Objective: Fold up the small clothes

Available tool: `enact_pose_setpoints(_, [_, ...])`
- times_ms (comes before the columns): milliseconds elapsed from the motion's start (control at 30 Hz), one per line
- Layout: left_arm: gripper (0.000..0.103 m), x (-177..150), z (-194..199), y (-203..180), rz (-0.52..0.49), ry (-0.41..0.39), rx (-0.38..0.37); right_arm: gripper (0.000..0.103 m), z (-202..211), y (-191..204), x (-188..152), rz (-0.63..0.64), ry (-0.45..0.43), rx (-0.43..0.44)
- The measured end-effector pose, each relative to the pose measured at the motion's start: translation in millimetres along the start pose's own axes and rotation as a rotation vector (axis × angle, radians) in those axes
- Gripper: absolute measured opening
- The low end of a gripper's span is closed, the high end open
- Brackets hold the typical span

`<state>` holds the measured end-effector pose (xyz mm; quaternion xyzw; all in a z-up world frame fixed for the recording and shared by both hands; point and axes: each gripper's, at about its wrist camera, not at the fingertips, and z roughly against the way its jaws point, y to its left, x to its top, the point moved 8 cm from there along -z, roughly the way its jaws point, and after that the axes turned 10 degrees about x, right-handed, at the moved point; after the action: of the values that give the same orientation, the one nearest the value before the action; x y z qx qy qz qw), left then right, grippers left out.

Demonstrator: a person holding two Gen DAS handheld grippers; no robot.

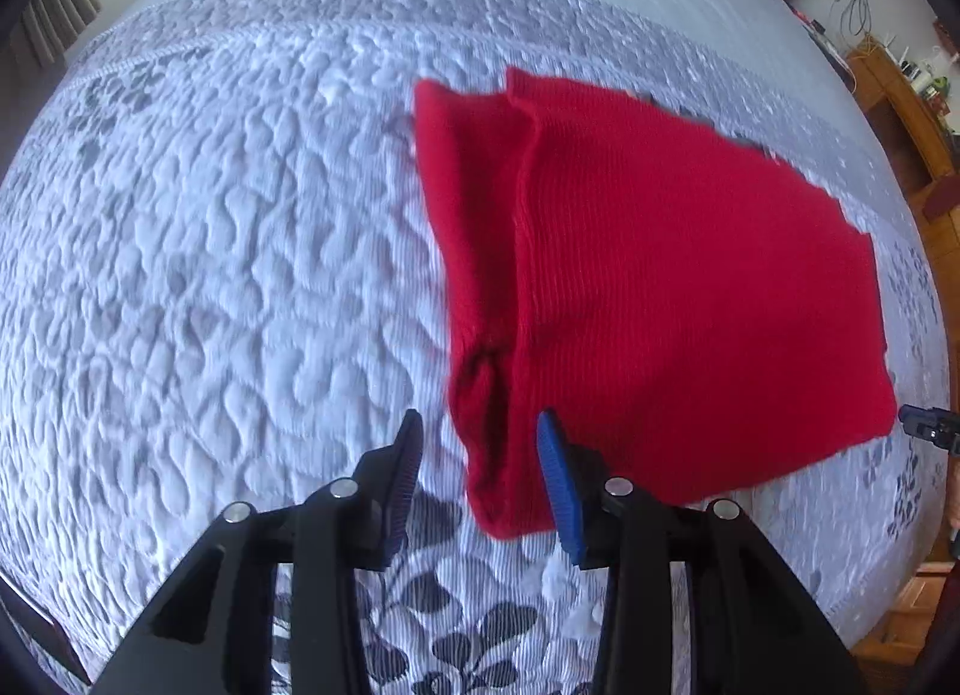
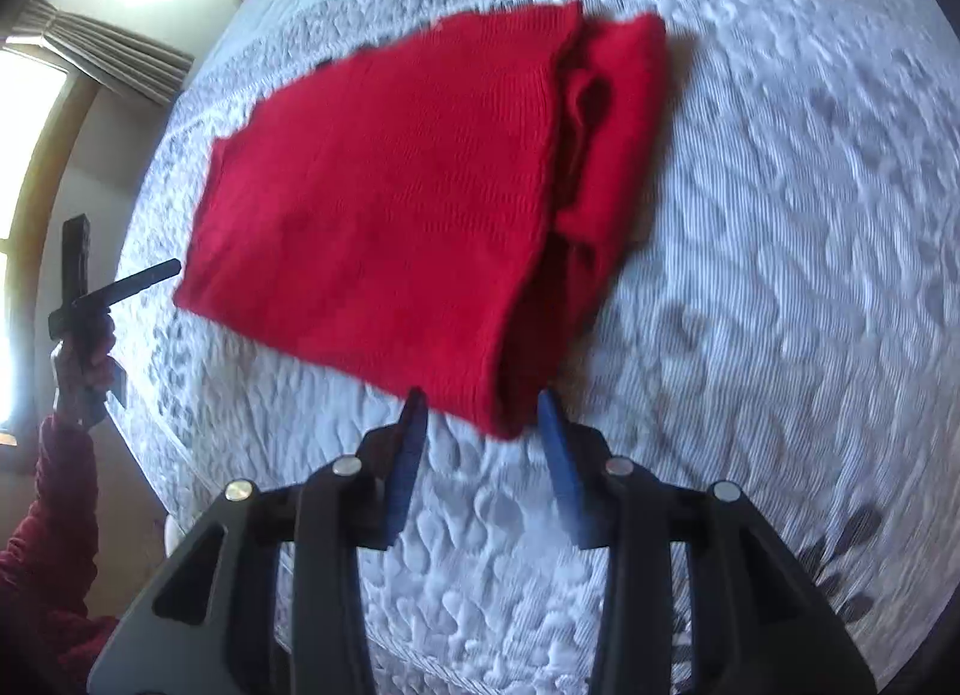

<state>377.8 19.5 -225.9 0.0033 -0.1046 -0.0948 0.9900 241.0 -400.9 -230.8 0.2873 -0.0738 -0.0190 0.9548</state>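
Left wrist: quilted bedspread (image 1: 210, 251), wooden shelf (image 1: 900, 95).

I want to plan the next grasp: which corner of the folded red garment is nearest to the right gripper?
The near corner at the folded edge, lying right between the open fingers of the right gripper. The other corners of the red knit garment lie farther away on the quilted bedspread.

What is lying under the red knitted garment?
The red garment lies folded on the grey-white quilted bedspread. Only bedspread shows around it; whatever is directly beneath is covered.

Red knit garment (image 1: 660, 287) on white-grey floral quilt (image 1: 210, 251).
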Motion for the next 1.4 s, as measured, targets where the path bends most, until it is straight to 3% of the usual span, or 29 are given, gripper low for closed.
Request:
enact_pose_setpoints(167, [0.038, -19, -21, -13, 0.038, 0.065, -0.049, 0.040, -16, 6, 0, -0.067, 0.005, 0.136])
enact_pose_setpoints(233, [0.038, -18, -22, -17, 0.037, 0.066, -0.050, 0.040, -19, 6, 3, -0.072, 0.008, 0.123])
enact_pose_setpoints(300, [0.032, -16, -22, -18, 0.054, 0.078, -0.060, 0.029, -26, 8, 5, -0.086, 0.025, 0.129])
enact_pose_setpoints(333, [0.019, -13, -22, -19, 0.058, 0.086, -0.062, 0.009, -28, 10, 6, -0.085, 0.034, 0.128])
enact_pose_setpoints(367, [0.013, -12, -22, -20, 0.062, 0.097, -0.071, 0.003, -28, 10, 6, -0.081, 0.041, 0.133])
enact_pose_setpoints(500, [0.011, -9, -17, -21, 0.044, 0.106, -0.050, 0.002, -19, 13, -1, -0.043, 0.059, 0.091])
enact_pose_setpoints(633, [0.011, -15, -29, -17, 0.033, 0.129, -0.047, 0.002, -19, -19, -18, -0.089, 0.103, 0.000])
enact_pose_setpoints(733, [0.011, -16, -37, -18, 0.039, 0.127, -0.062, 0.002, -26, -30, -23, -0.135, 0.098, 0.051])
enact_pose_setpoints(800, [0.016, -16, -32, -19, 0.029, 0.114, -0.066, 0.003, -24, -27, -22, -0.122, 0.079, 0.057])
enact_pose_setpoints(833, [0.022, -16, -27, -17, 0.035, 0.107, -0.071, 0.009, -21, -24, -22, -0.110, 0.076, 0.058])
enact_pose_setpoints(900, [0.046, -22, -18, -10, 0.069, 0.127, -0.091, 0.022, -16, -19, -23, -0.107, 0.077, 0.051])
enact_pose_setpoints(933, [0.060, -24, -12, -5, 0.109, 0.138, -0.127, 0.042, -13, -17, -22, -0.111, 0.067, 0.047])
enact_pose_setpoints(967, [0.061, -24, -9, -1, 0.124, 0.137, -0.144, 0.054, -6, -15, -20, -0.113, 0.043, 0.054])
enact_pose_setpoints(1100, [0.062, -28, -8, 5, 0.141, 0.152, -0.161, 0.056, 4, -22, -14, -0.193, 0.002, 0.131])
enact_pose_setpoints(1200, [0.062, -28, -14, 1, 0.162, 0.168, -0.213, 0.058, -3, -26, -8, -0.249, 0.000, 0.181])
enact_pose_setpoints(1400, [0.061, -21, -23, -19, 0.143, 0.165, -0.239, 0.056, -27, -23, 3, -0.257, 0.022, 0.184])
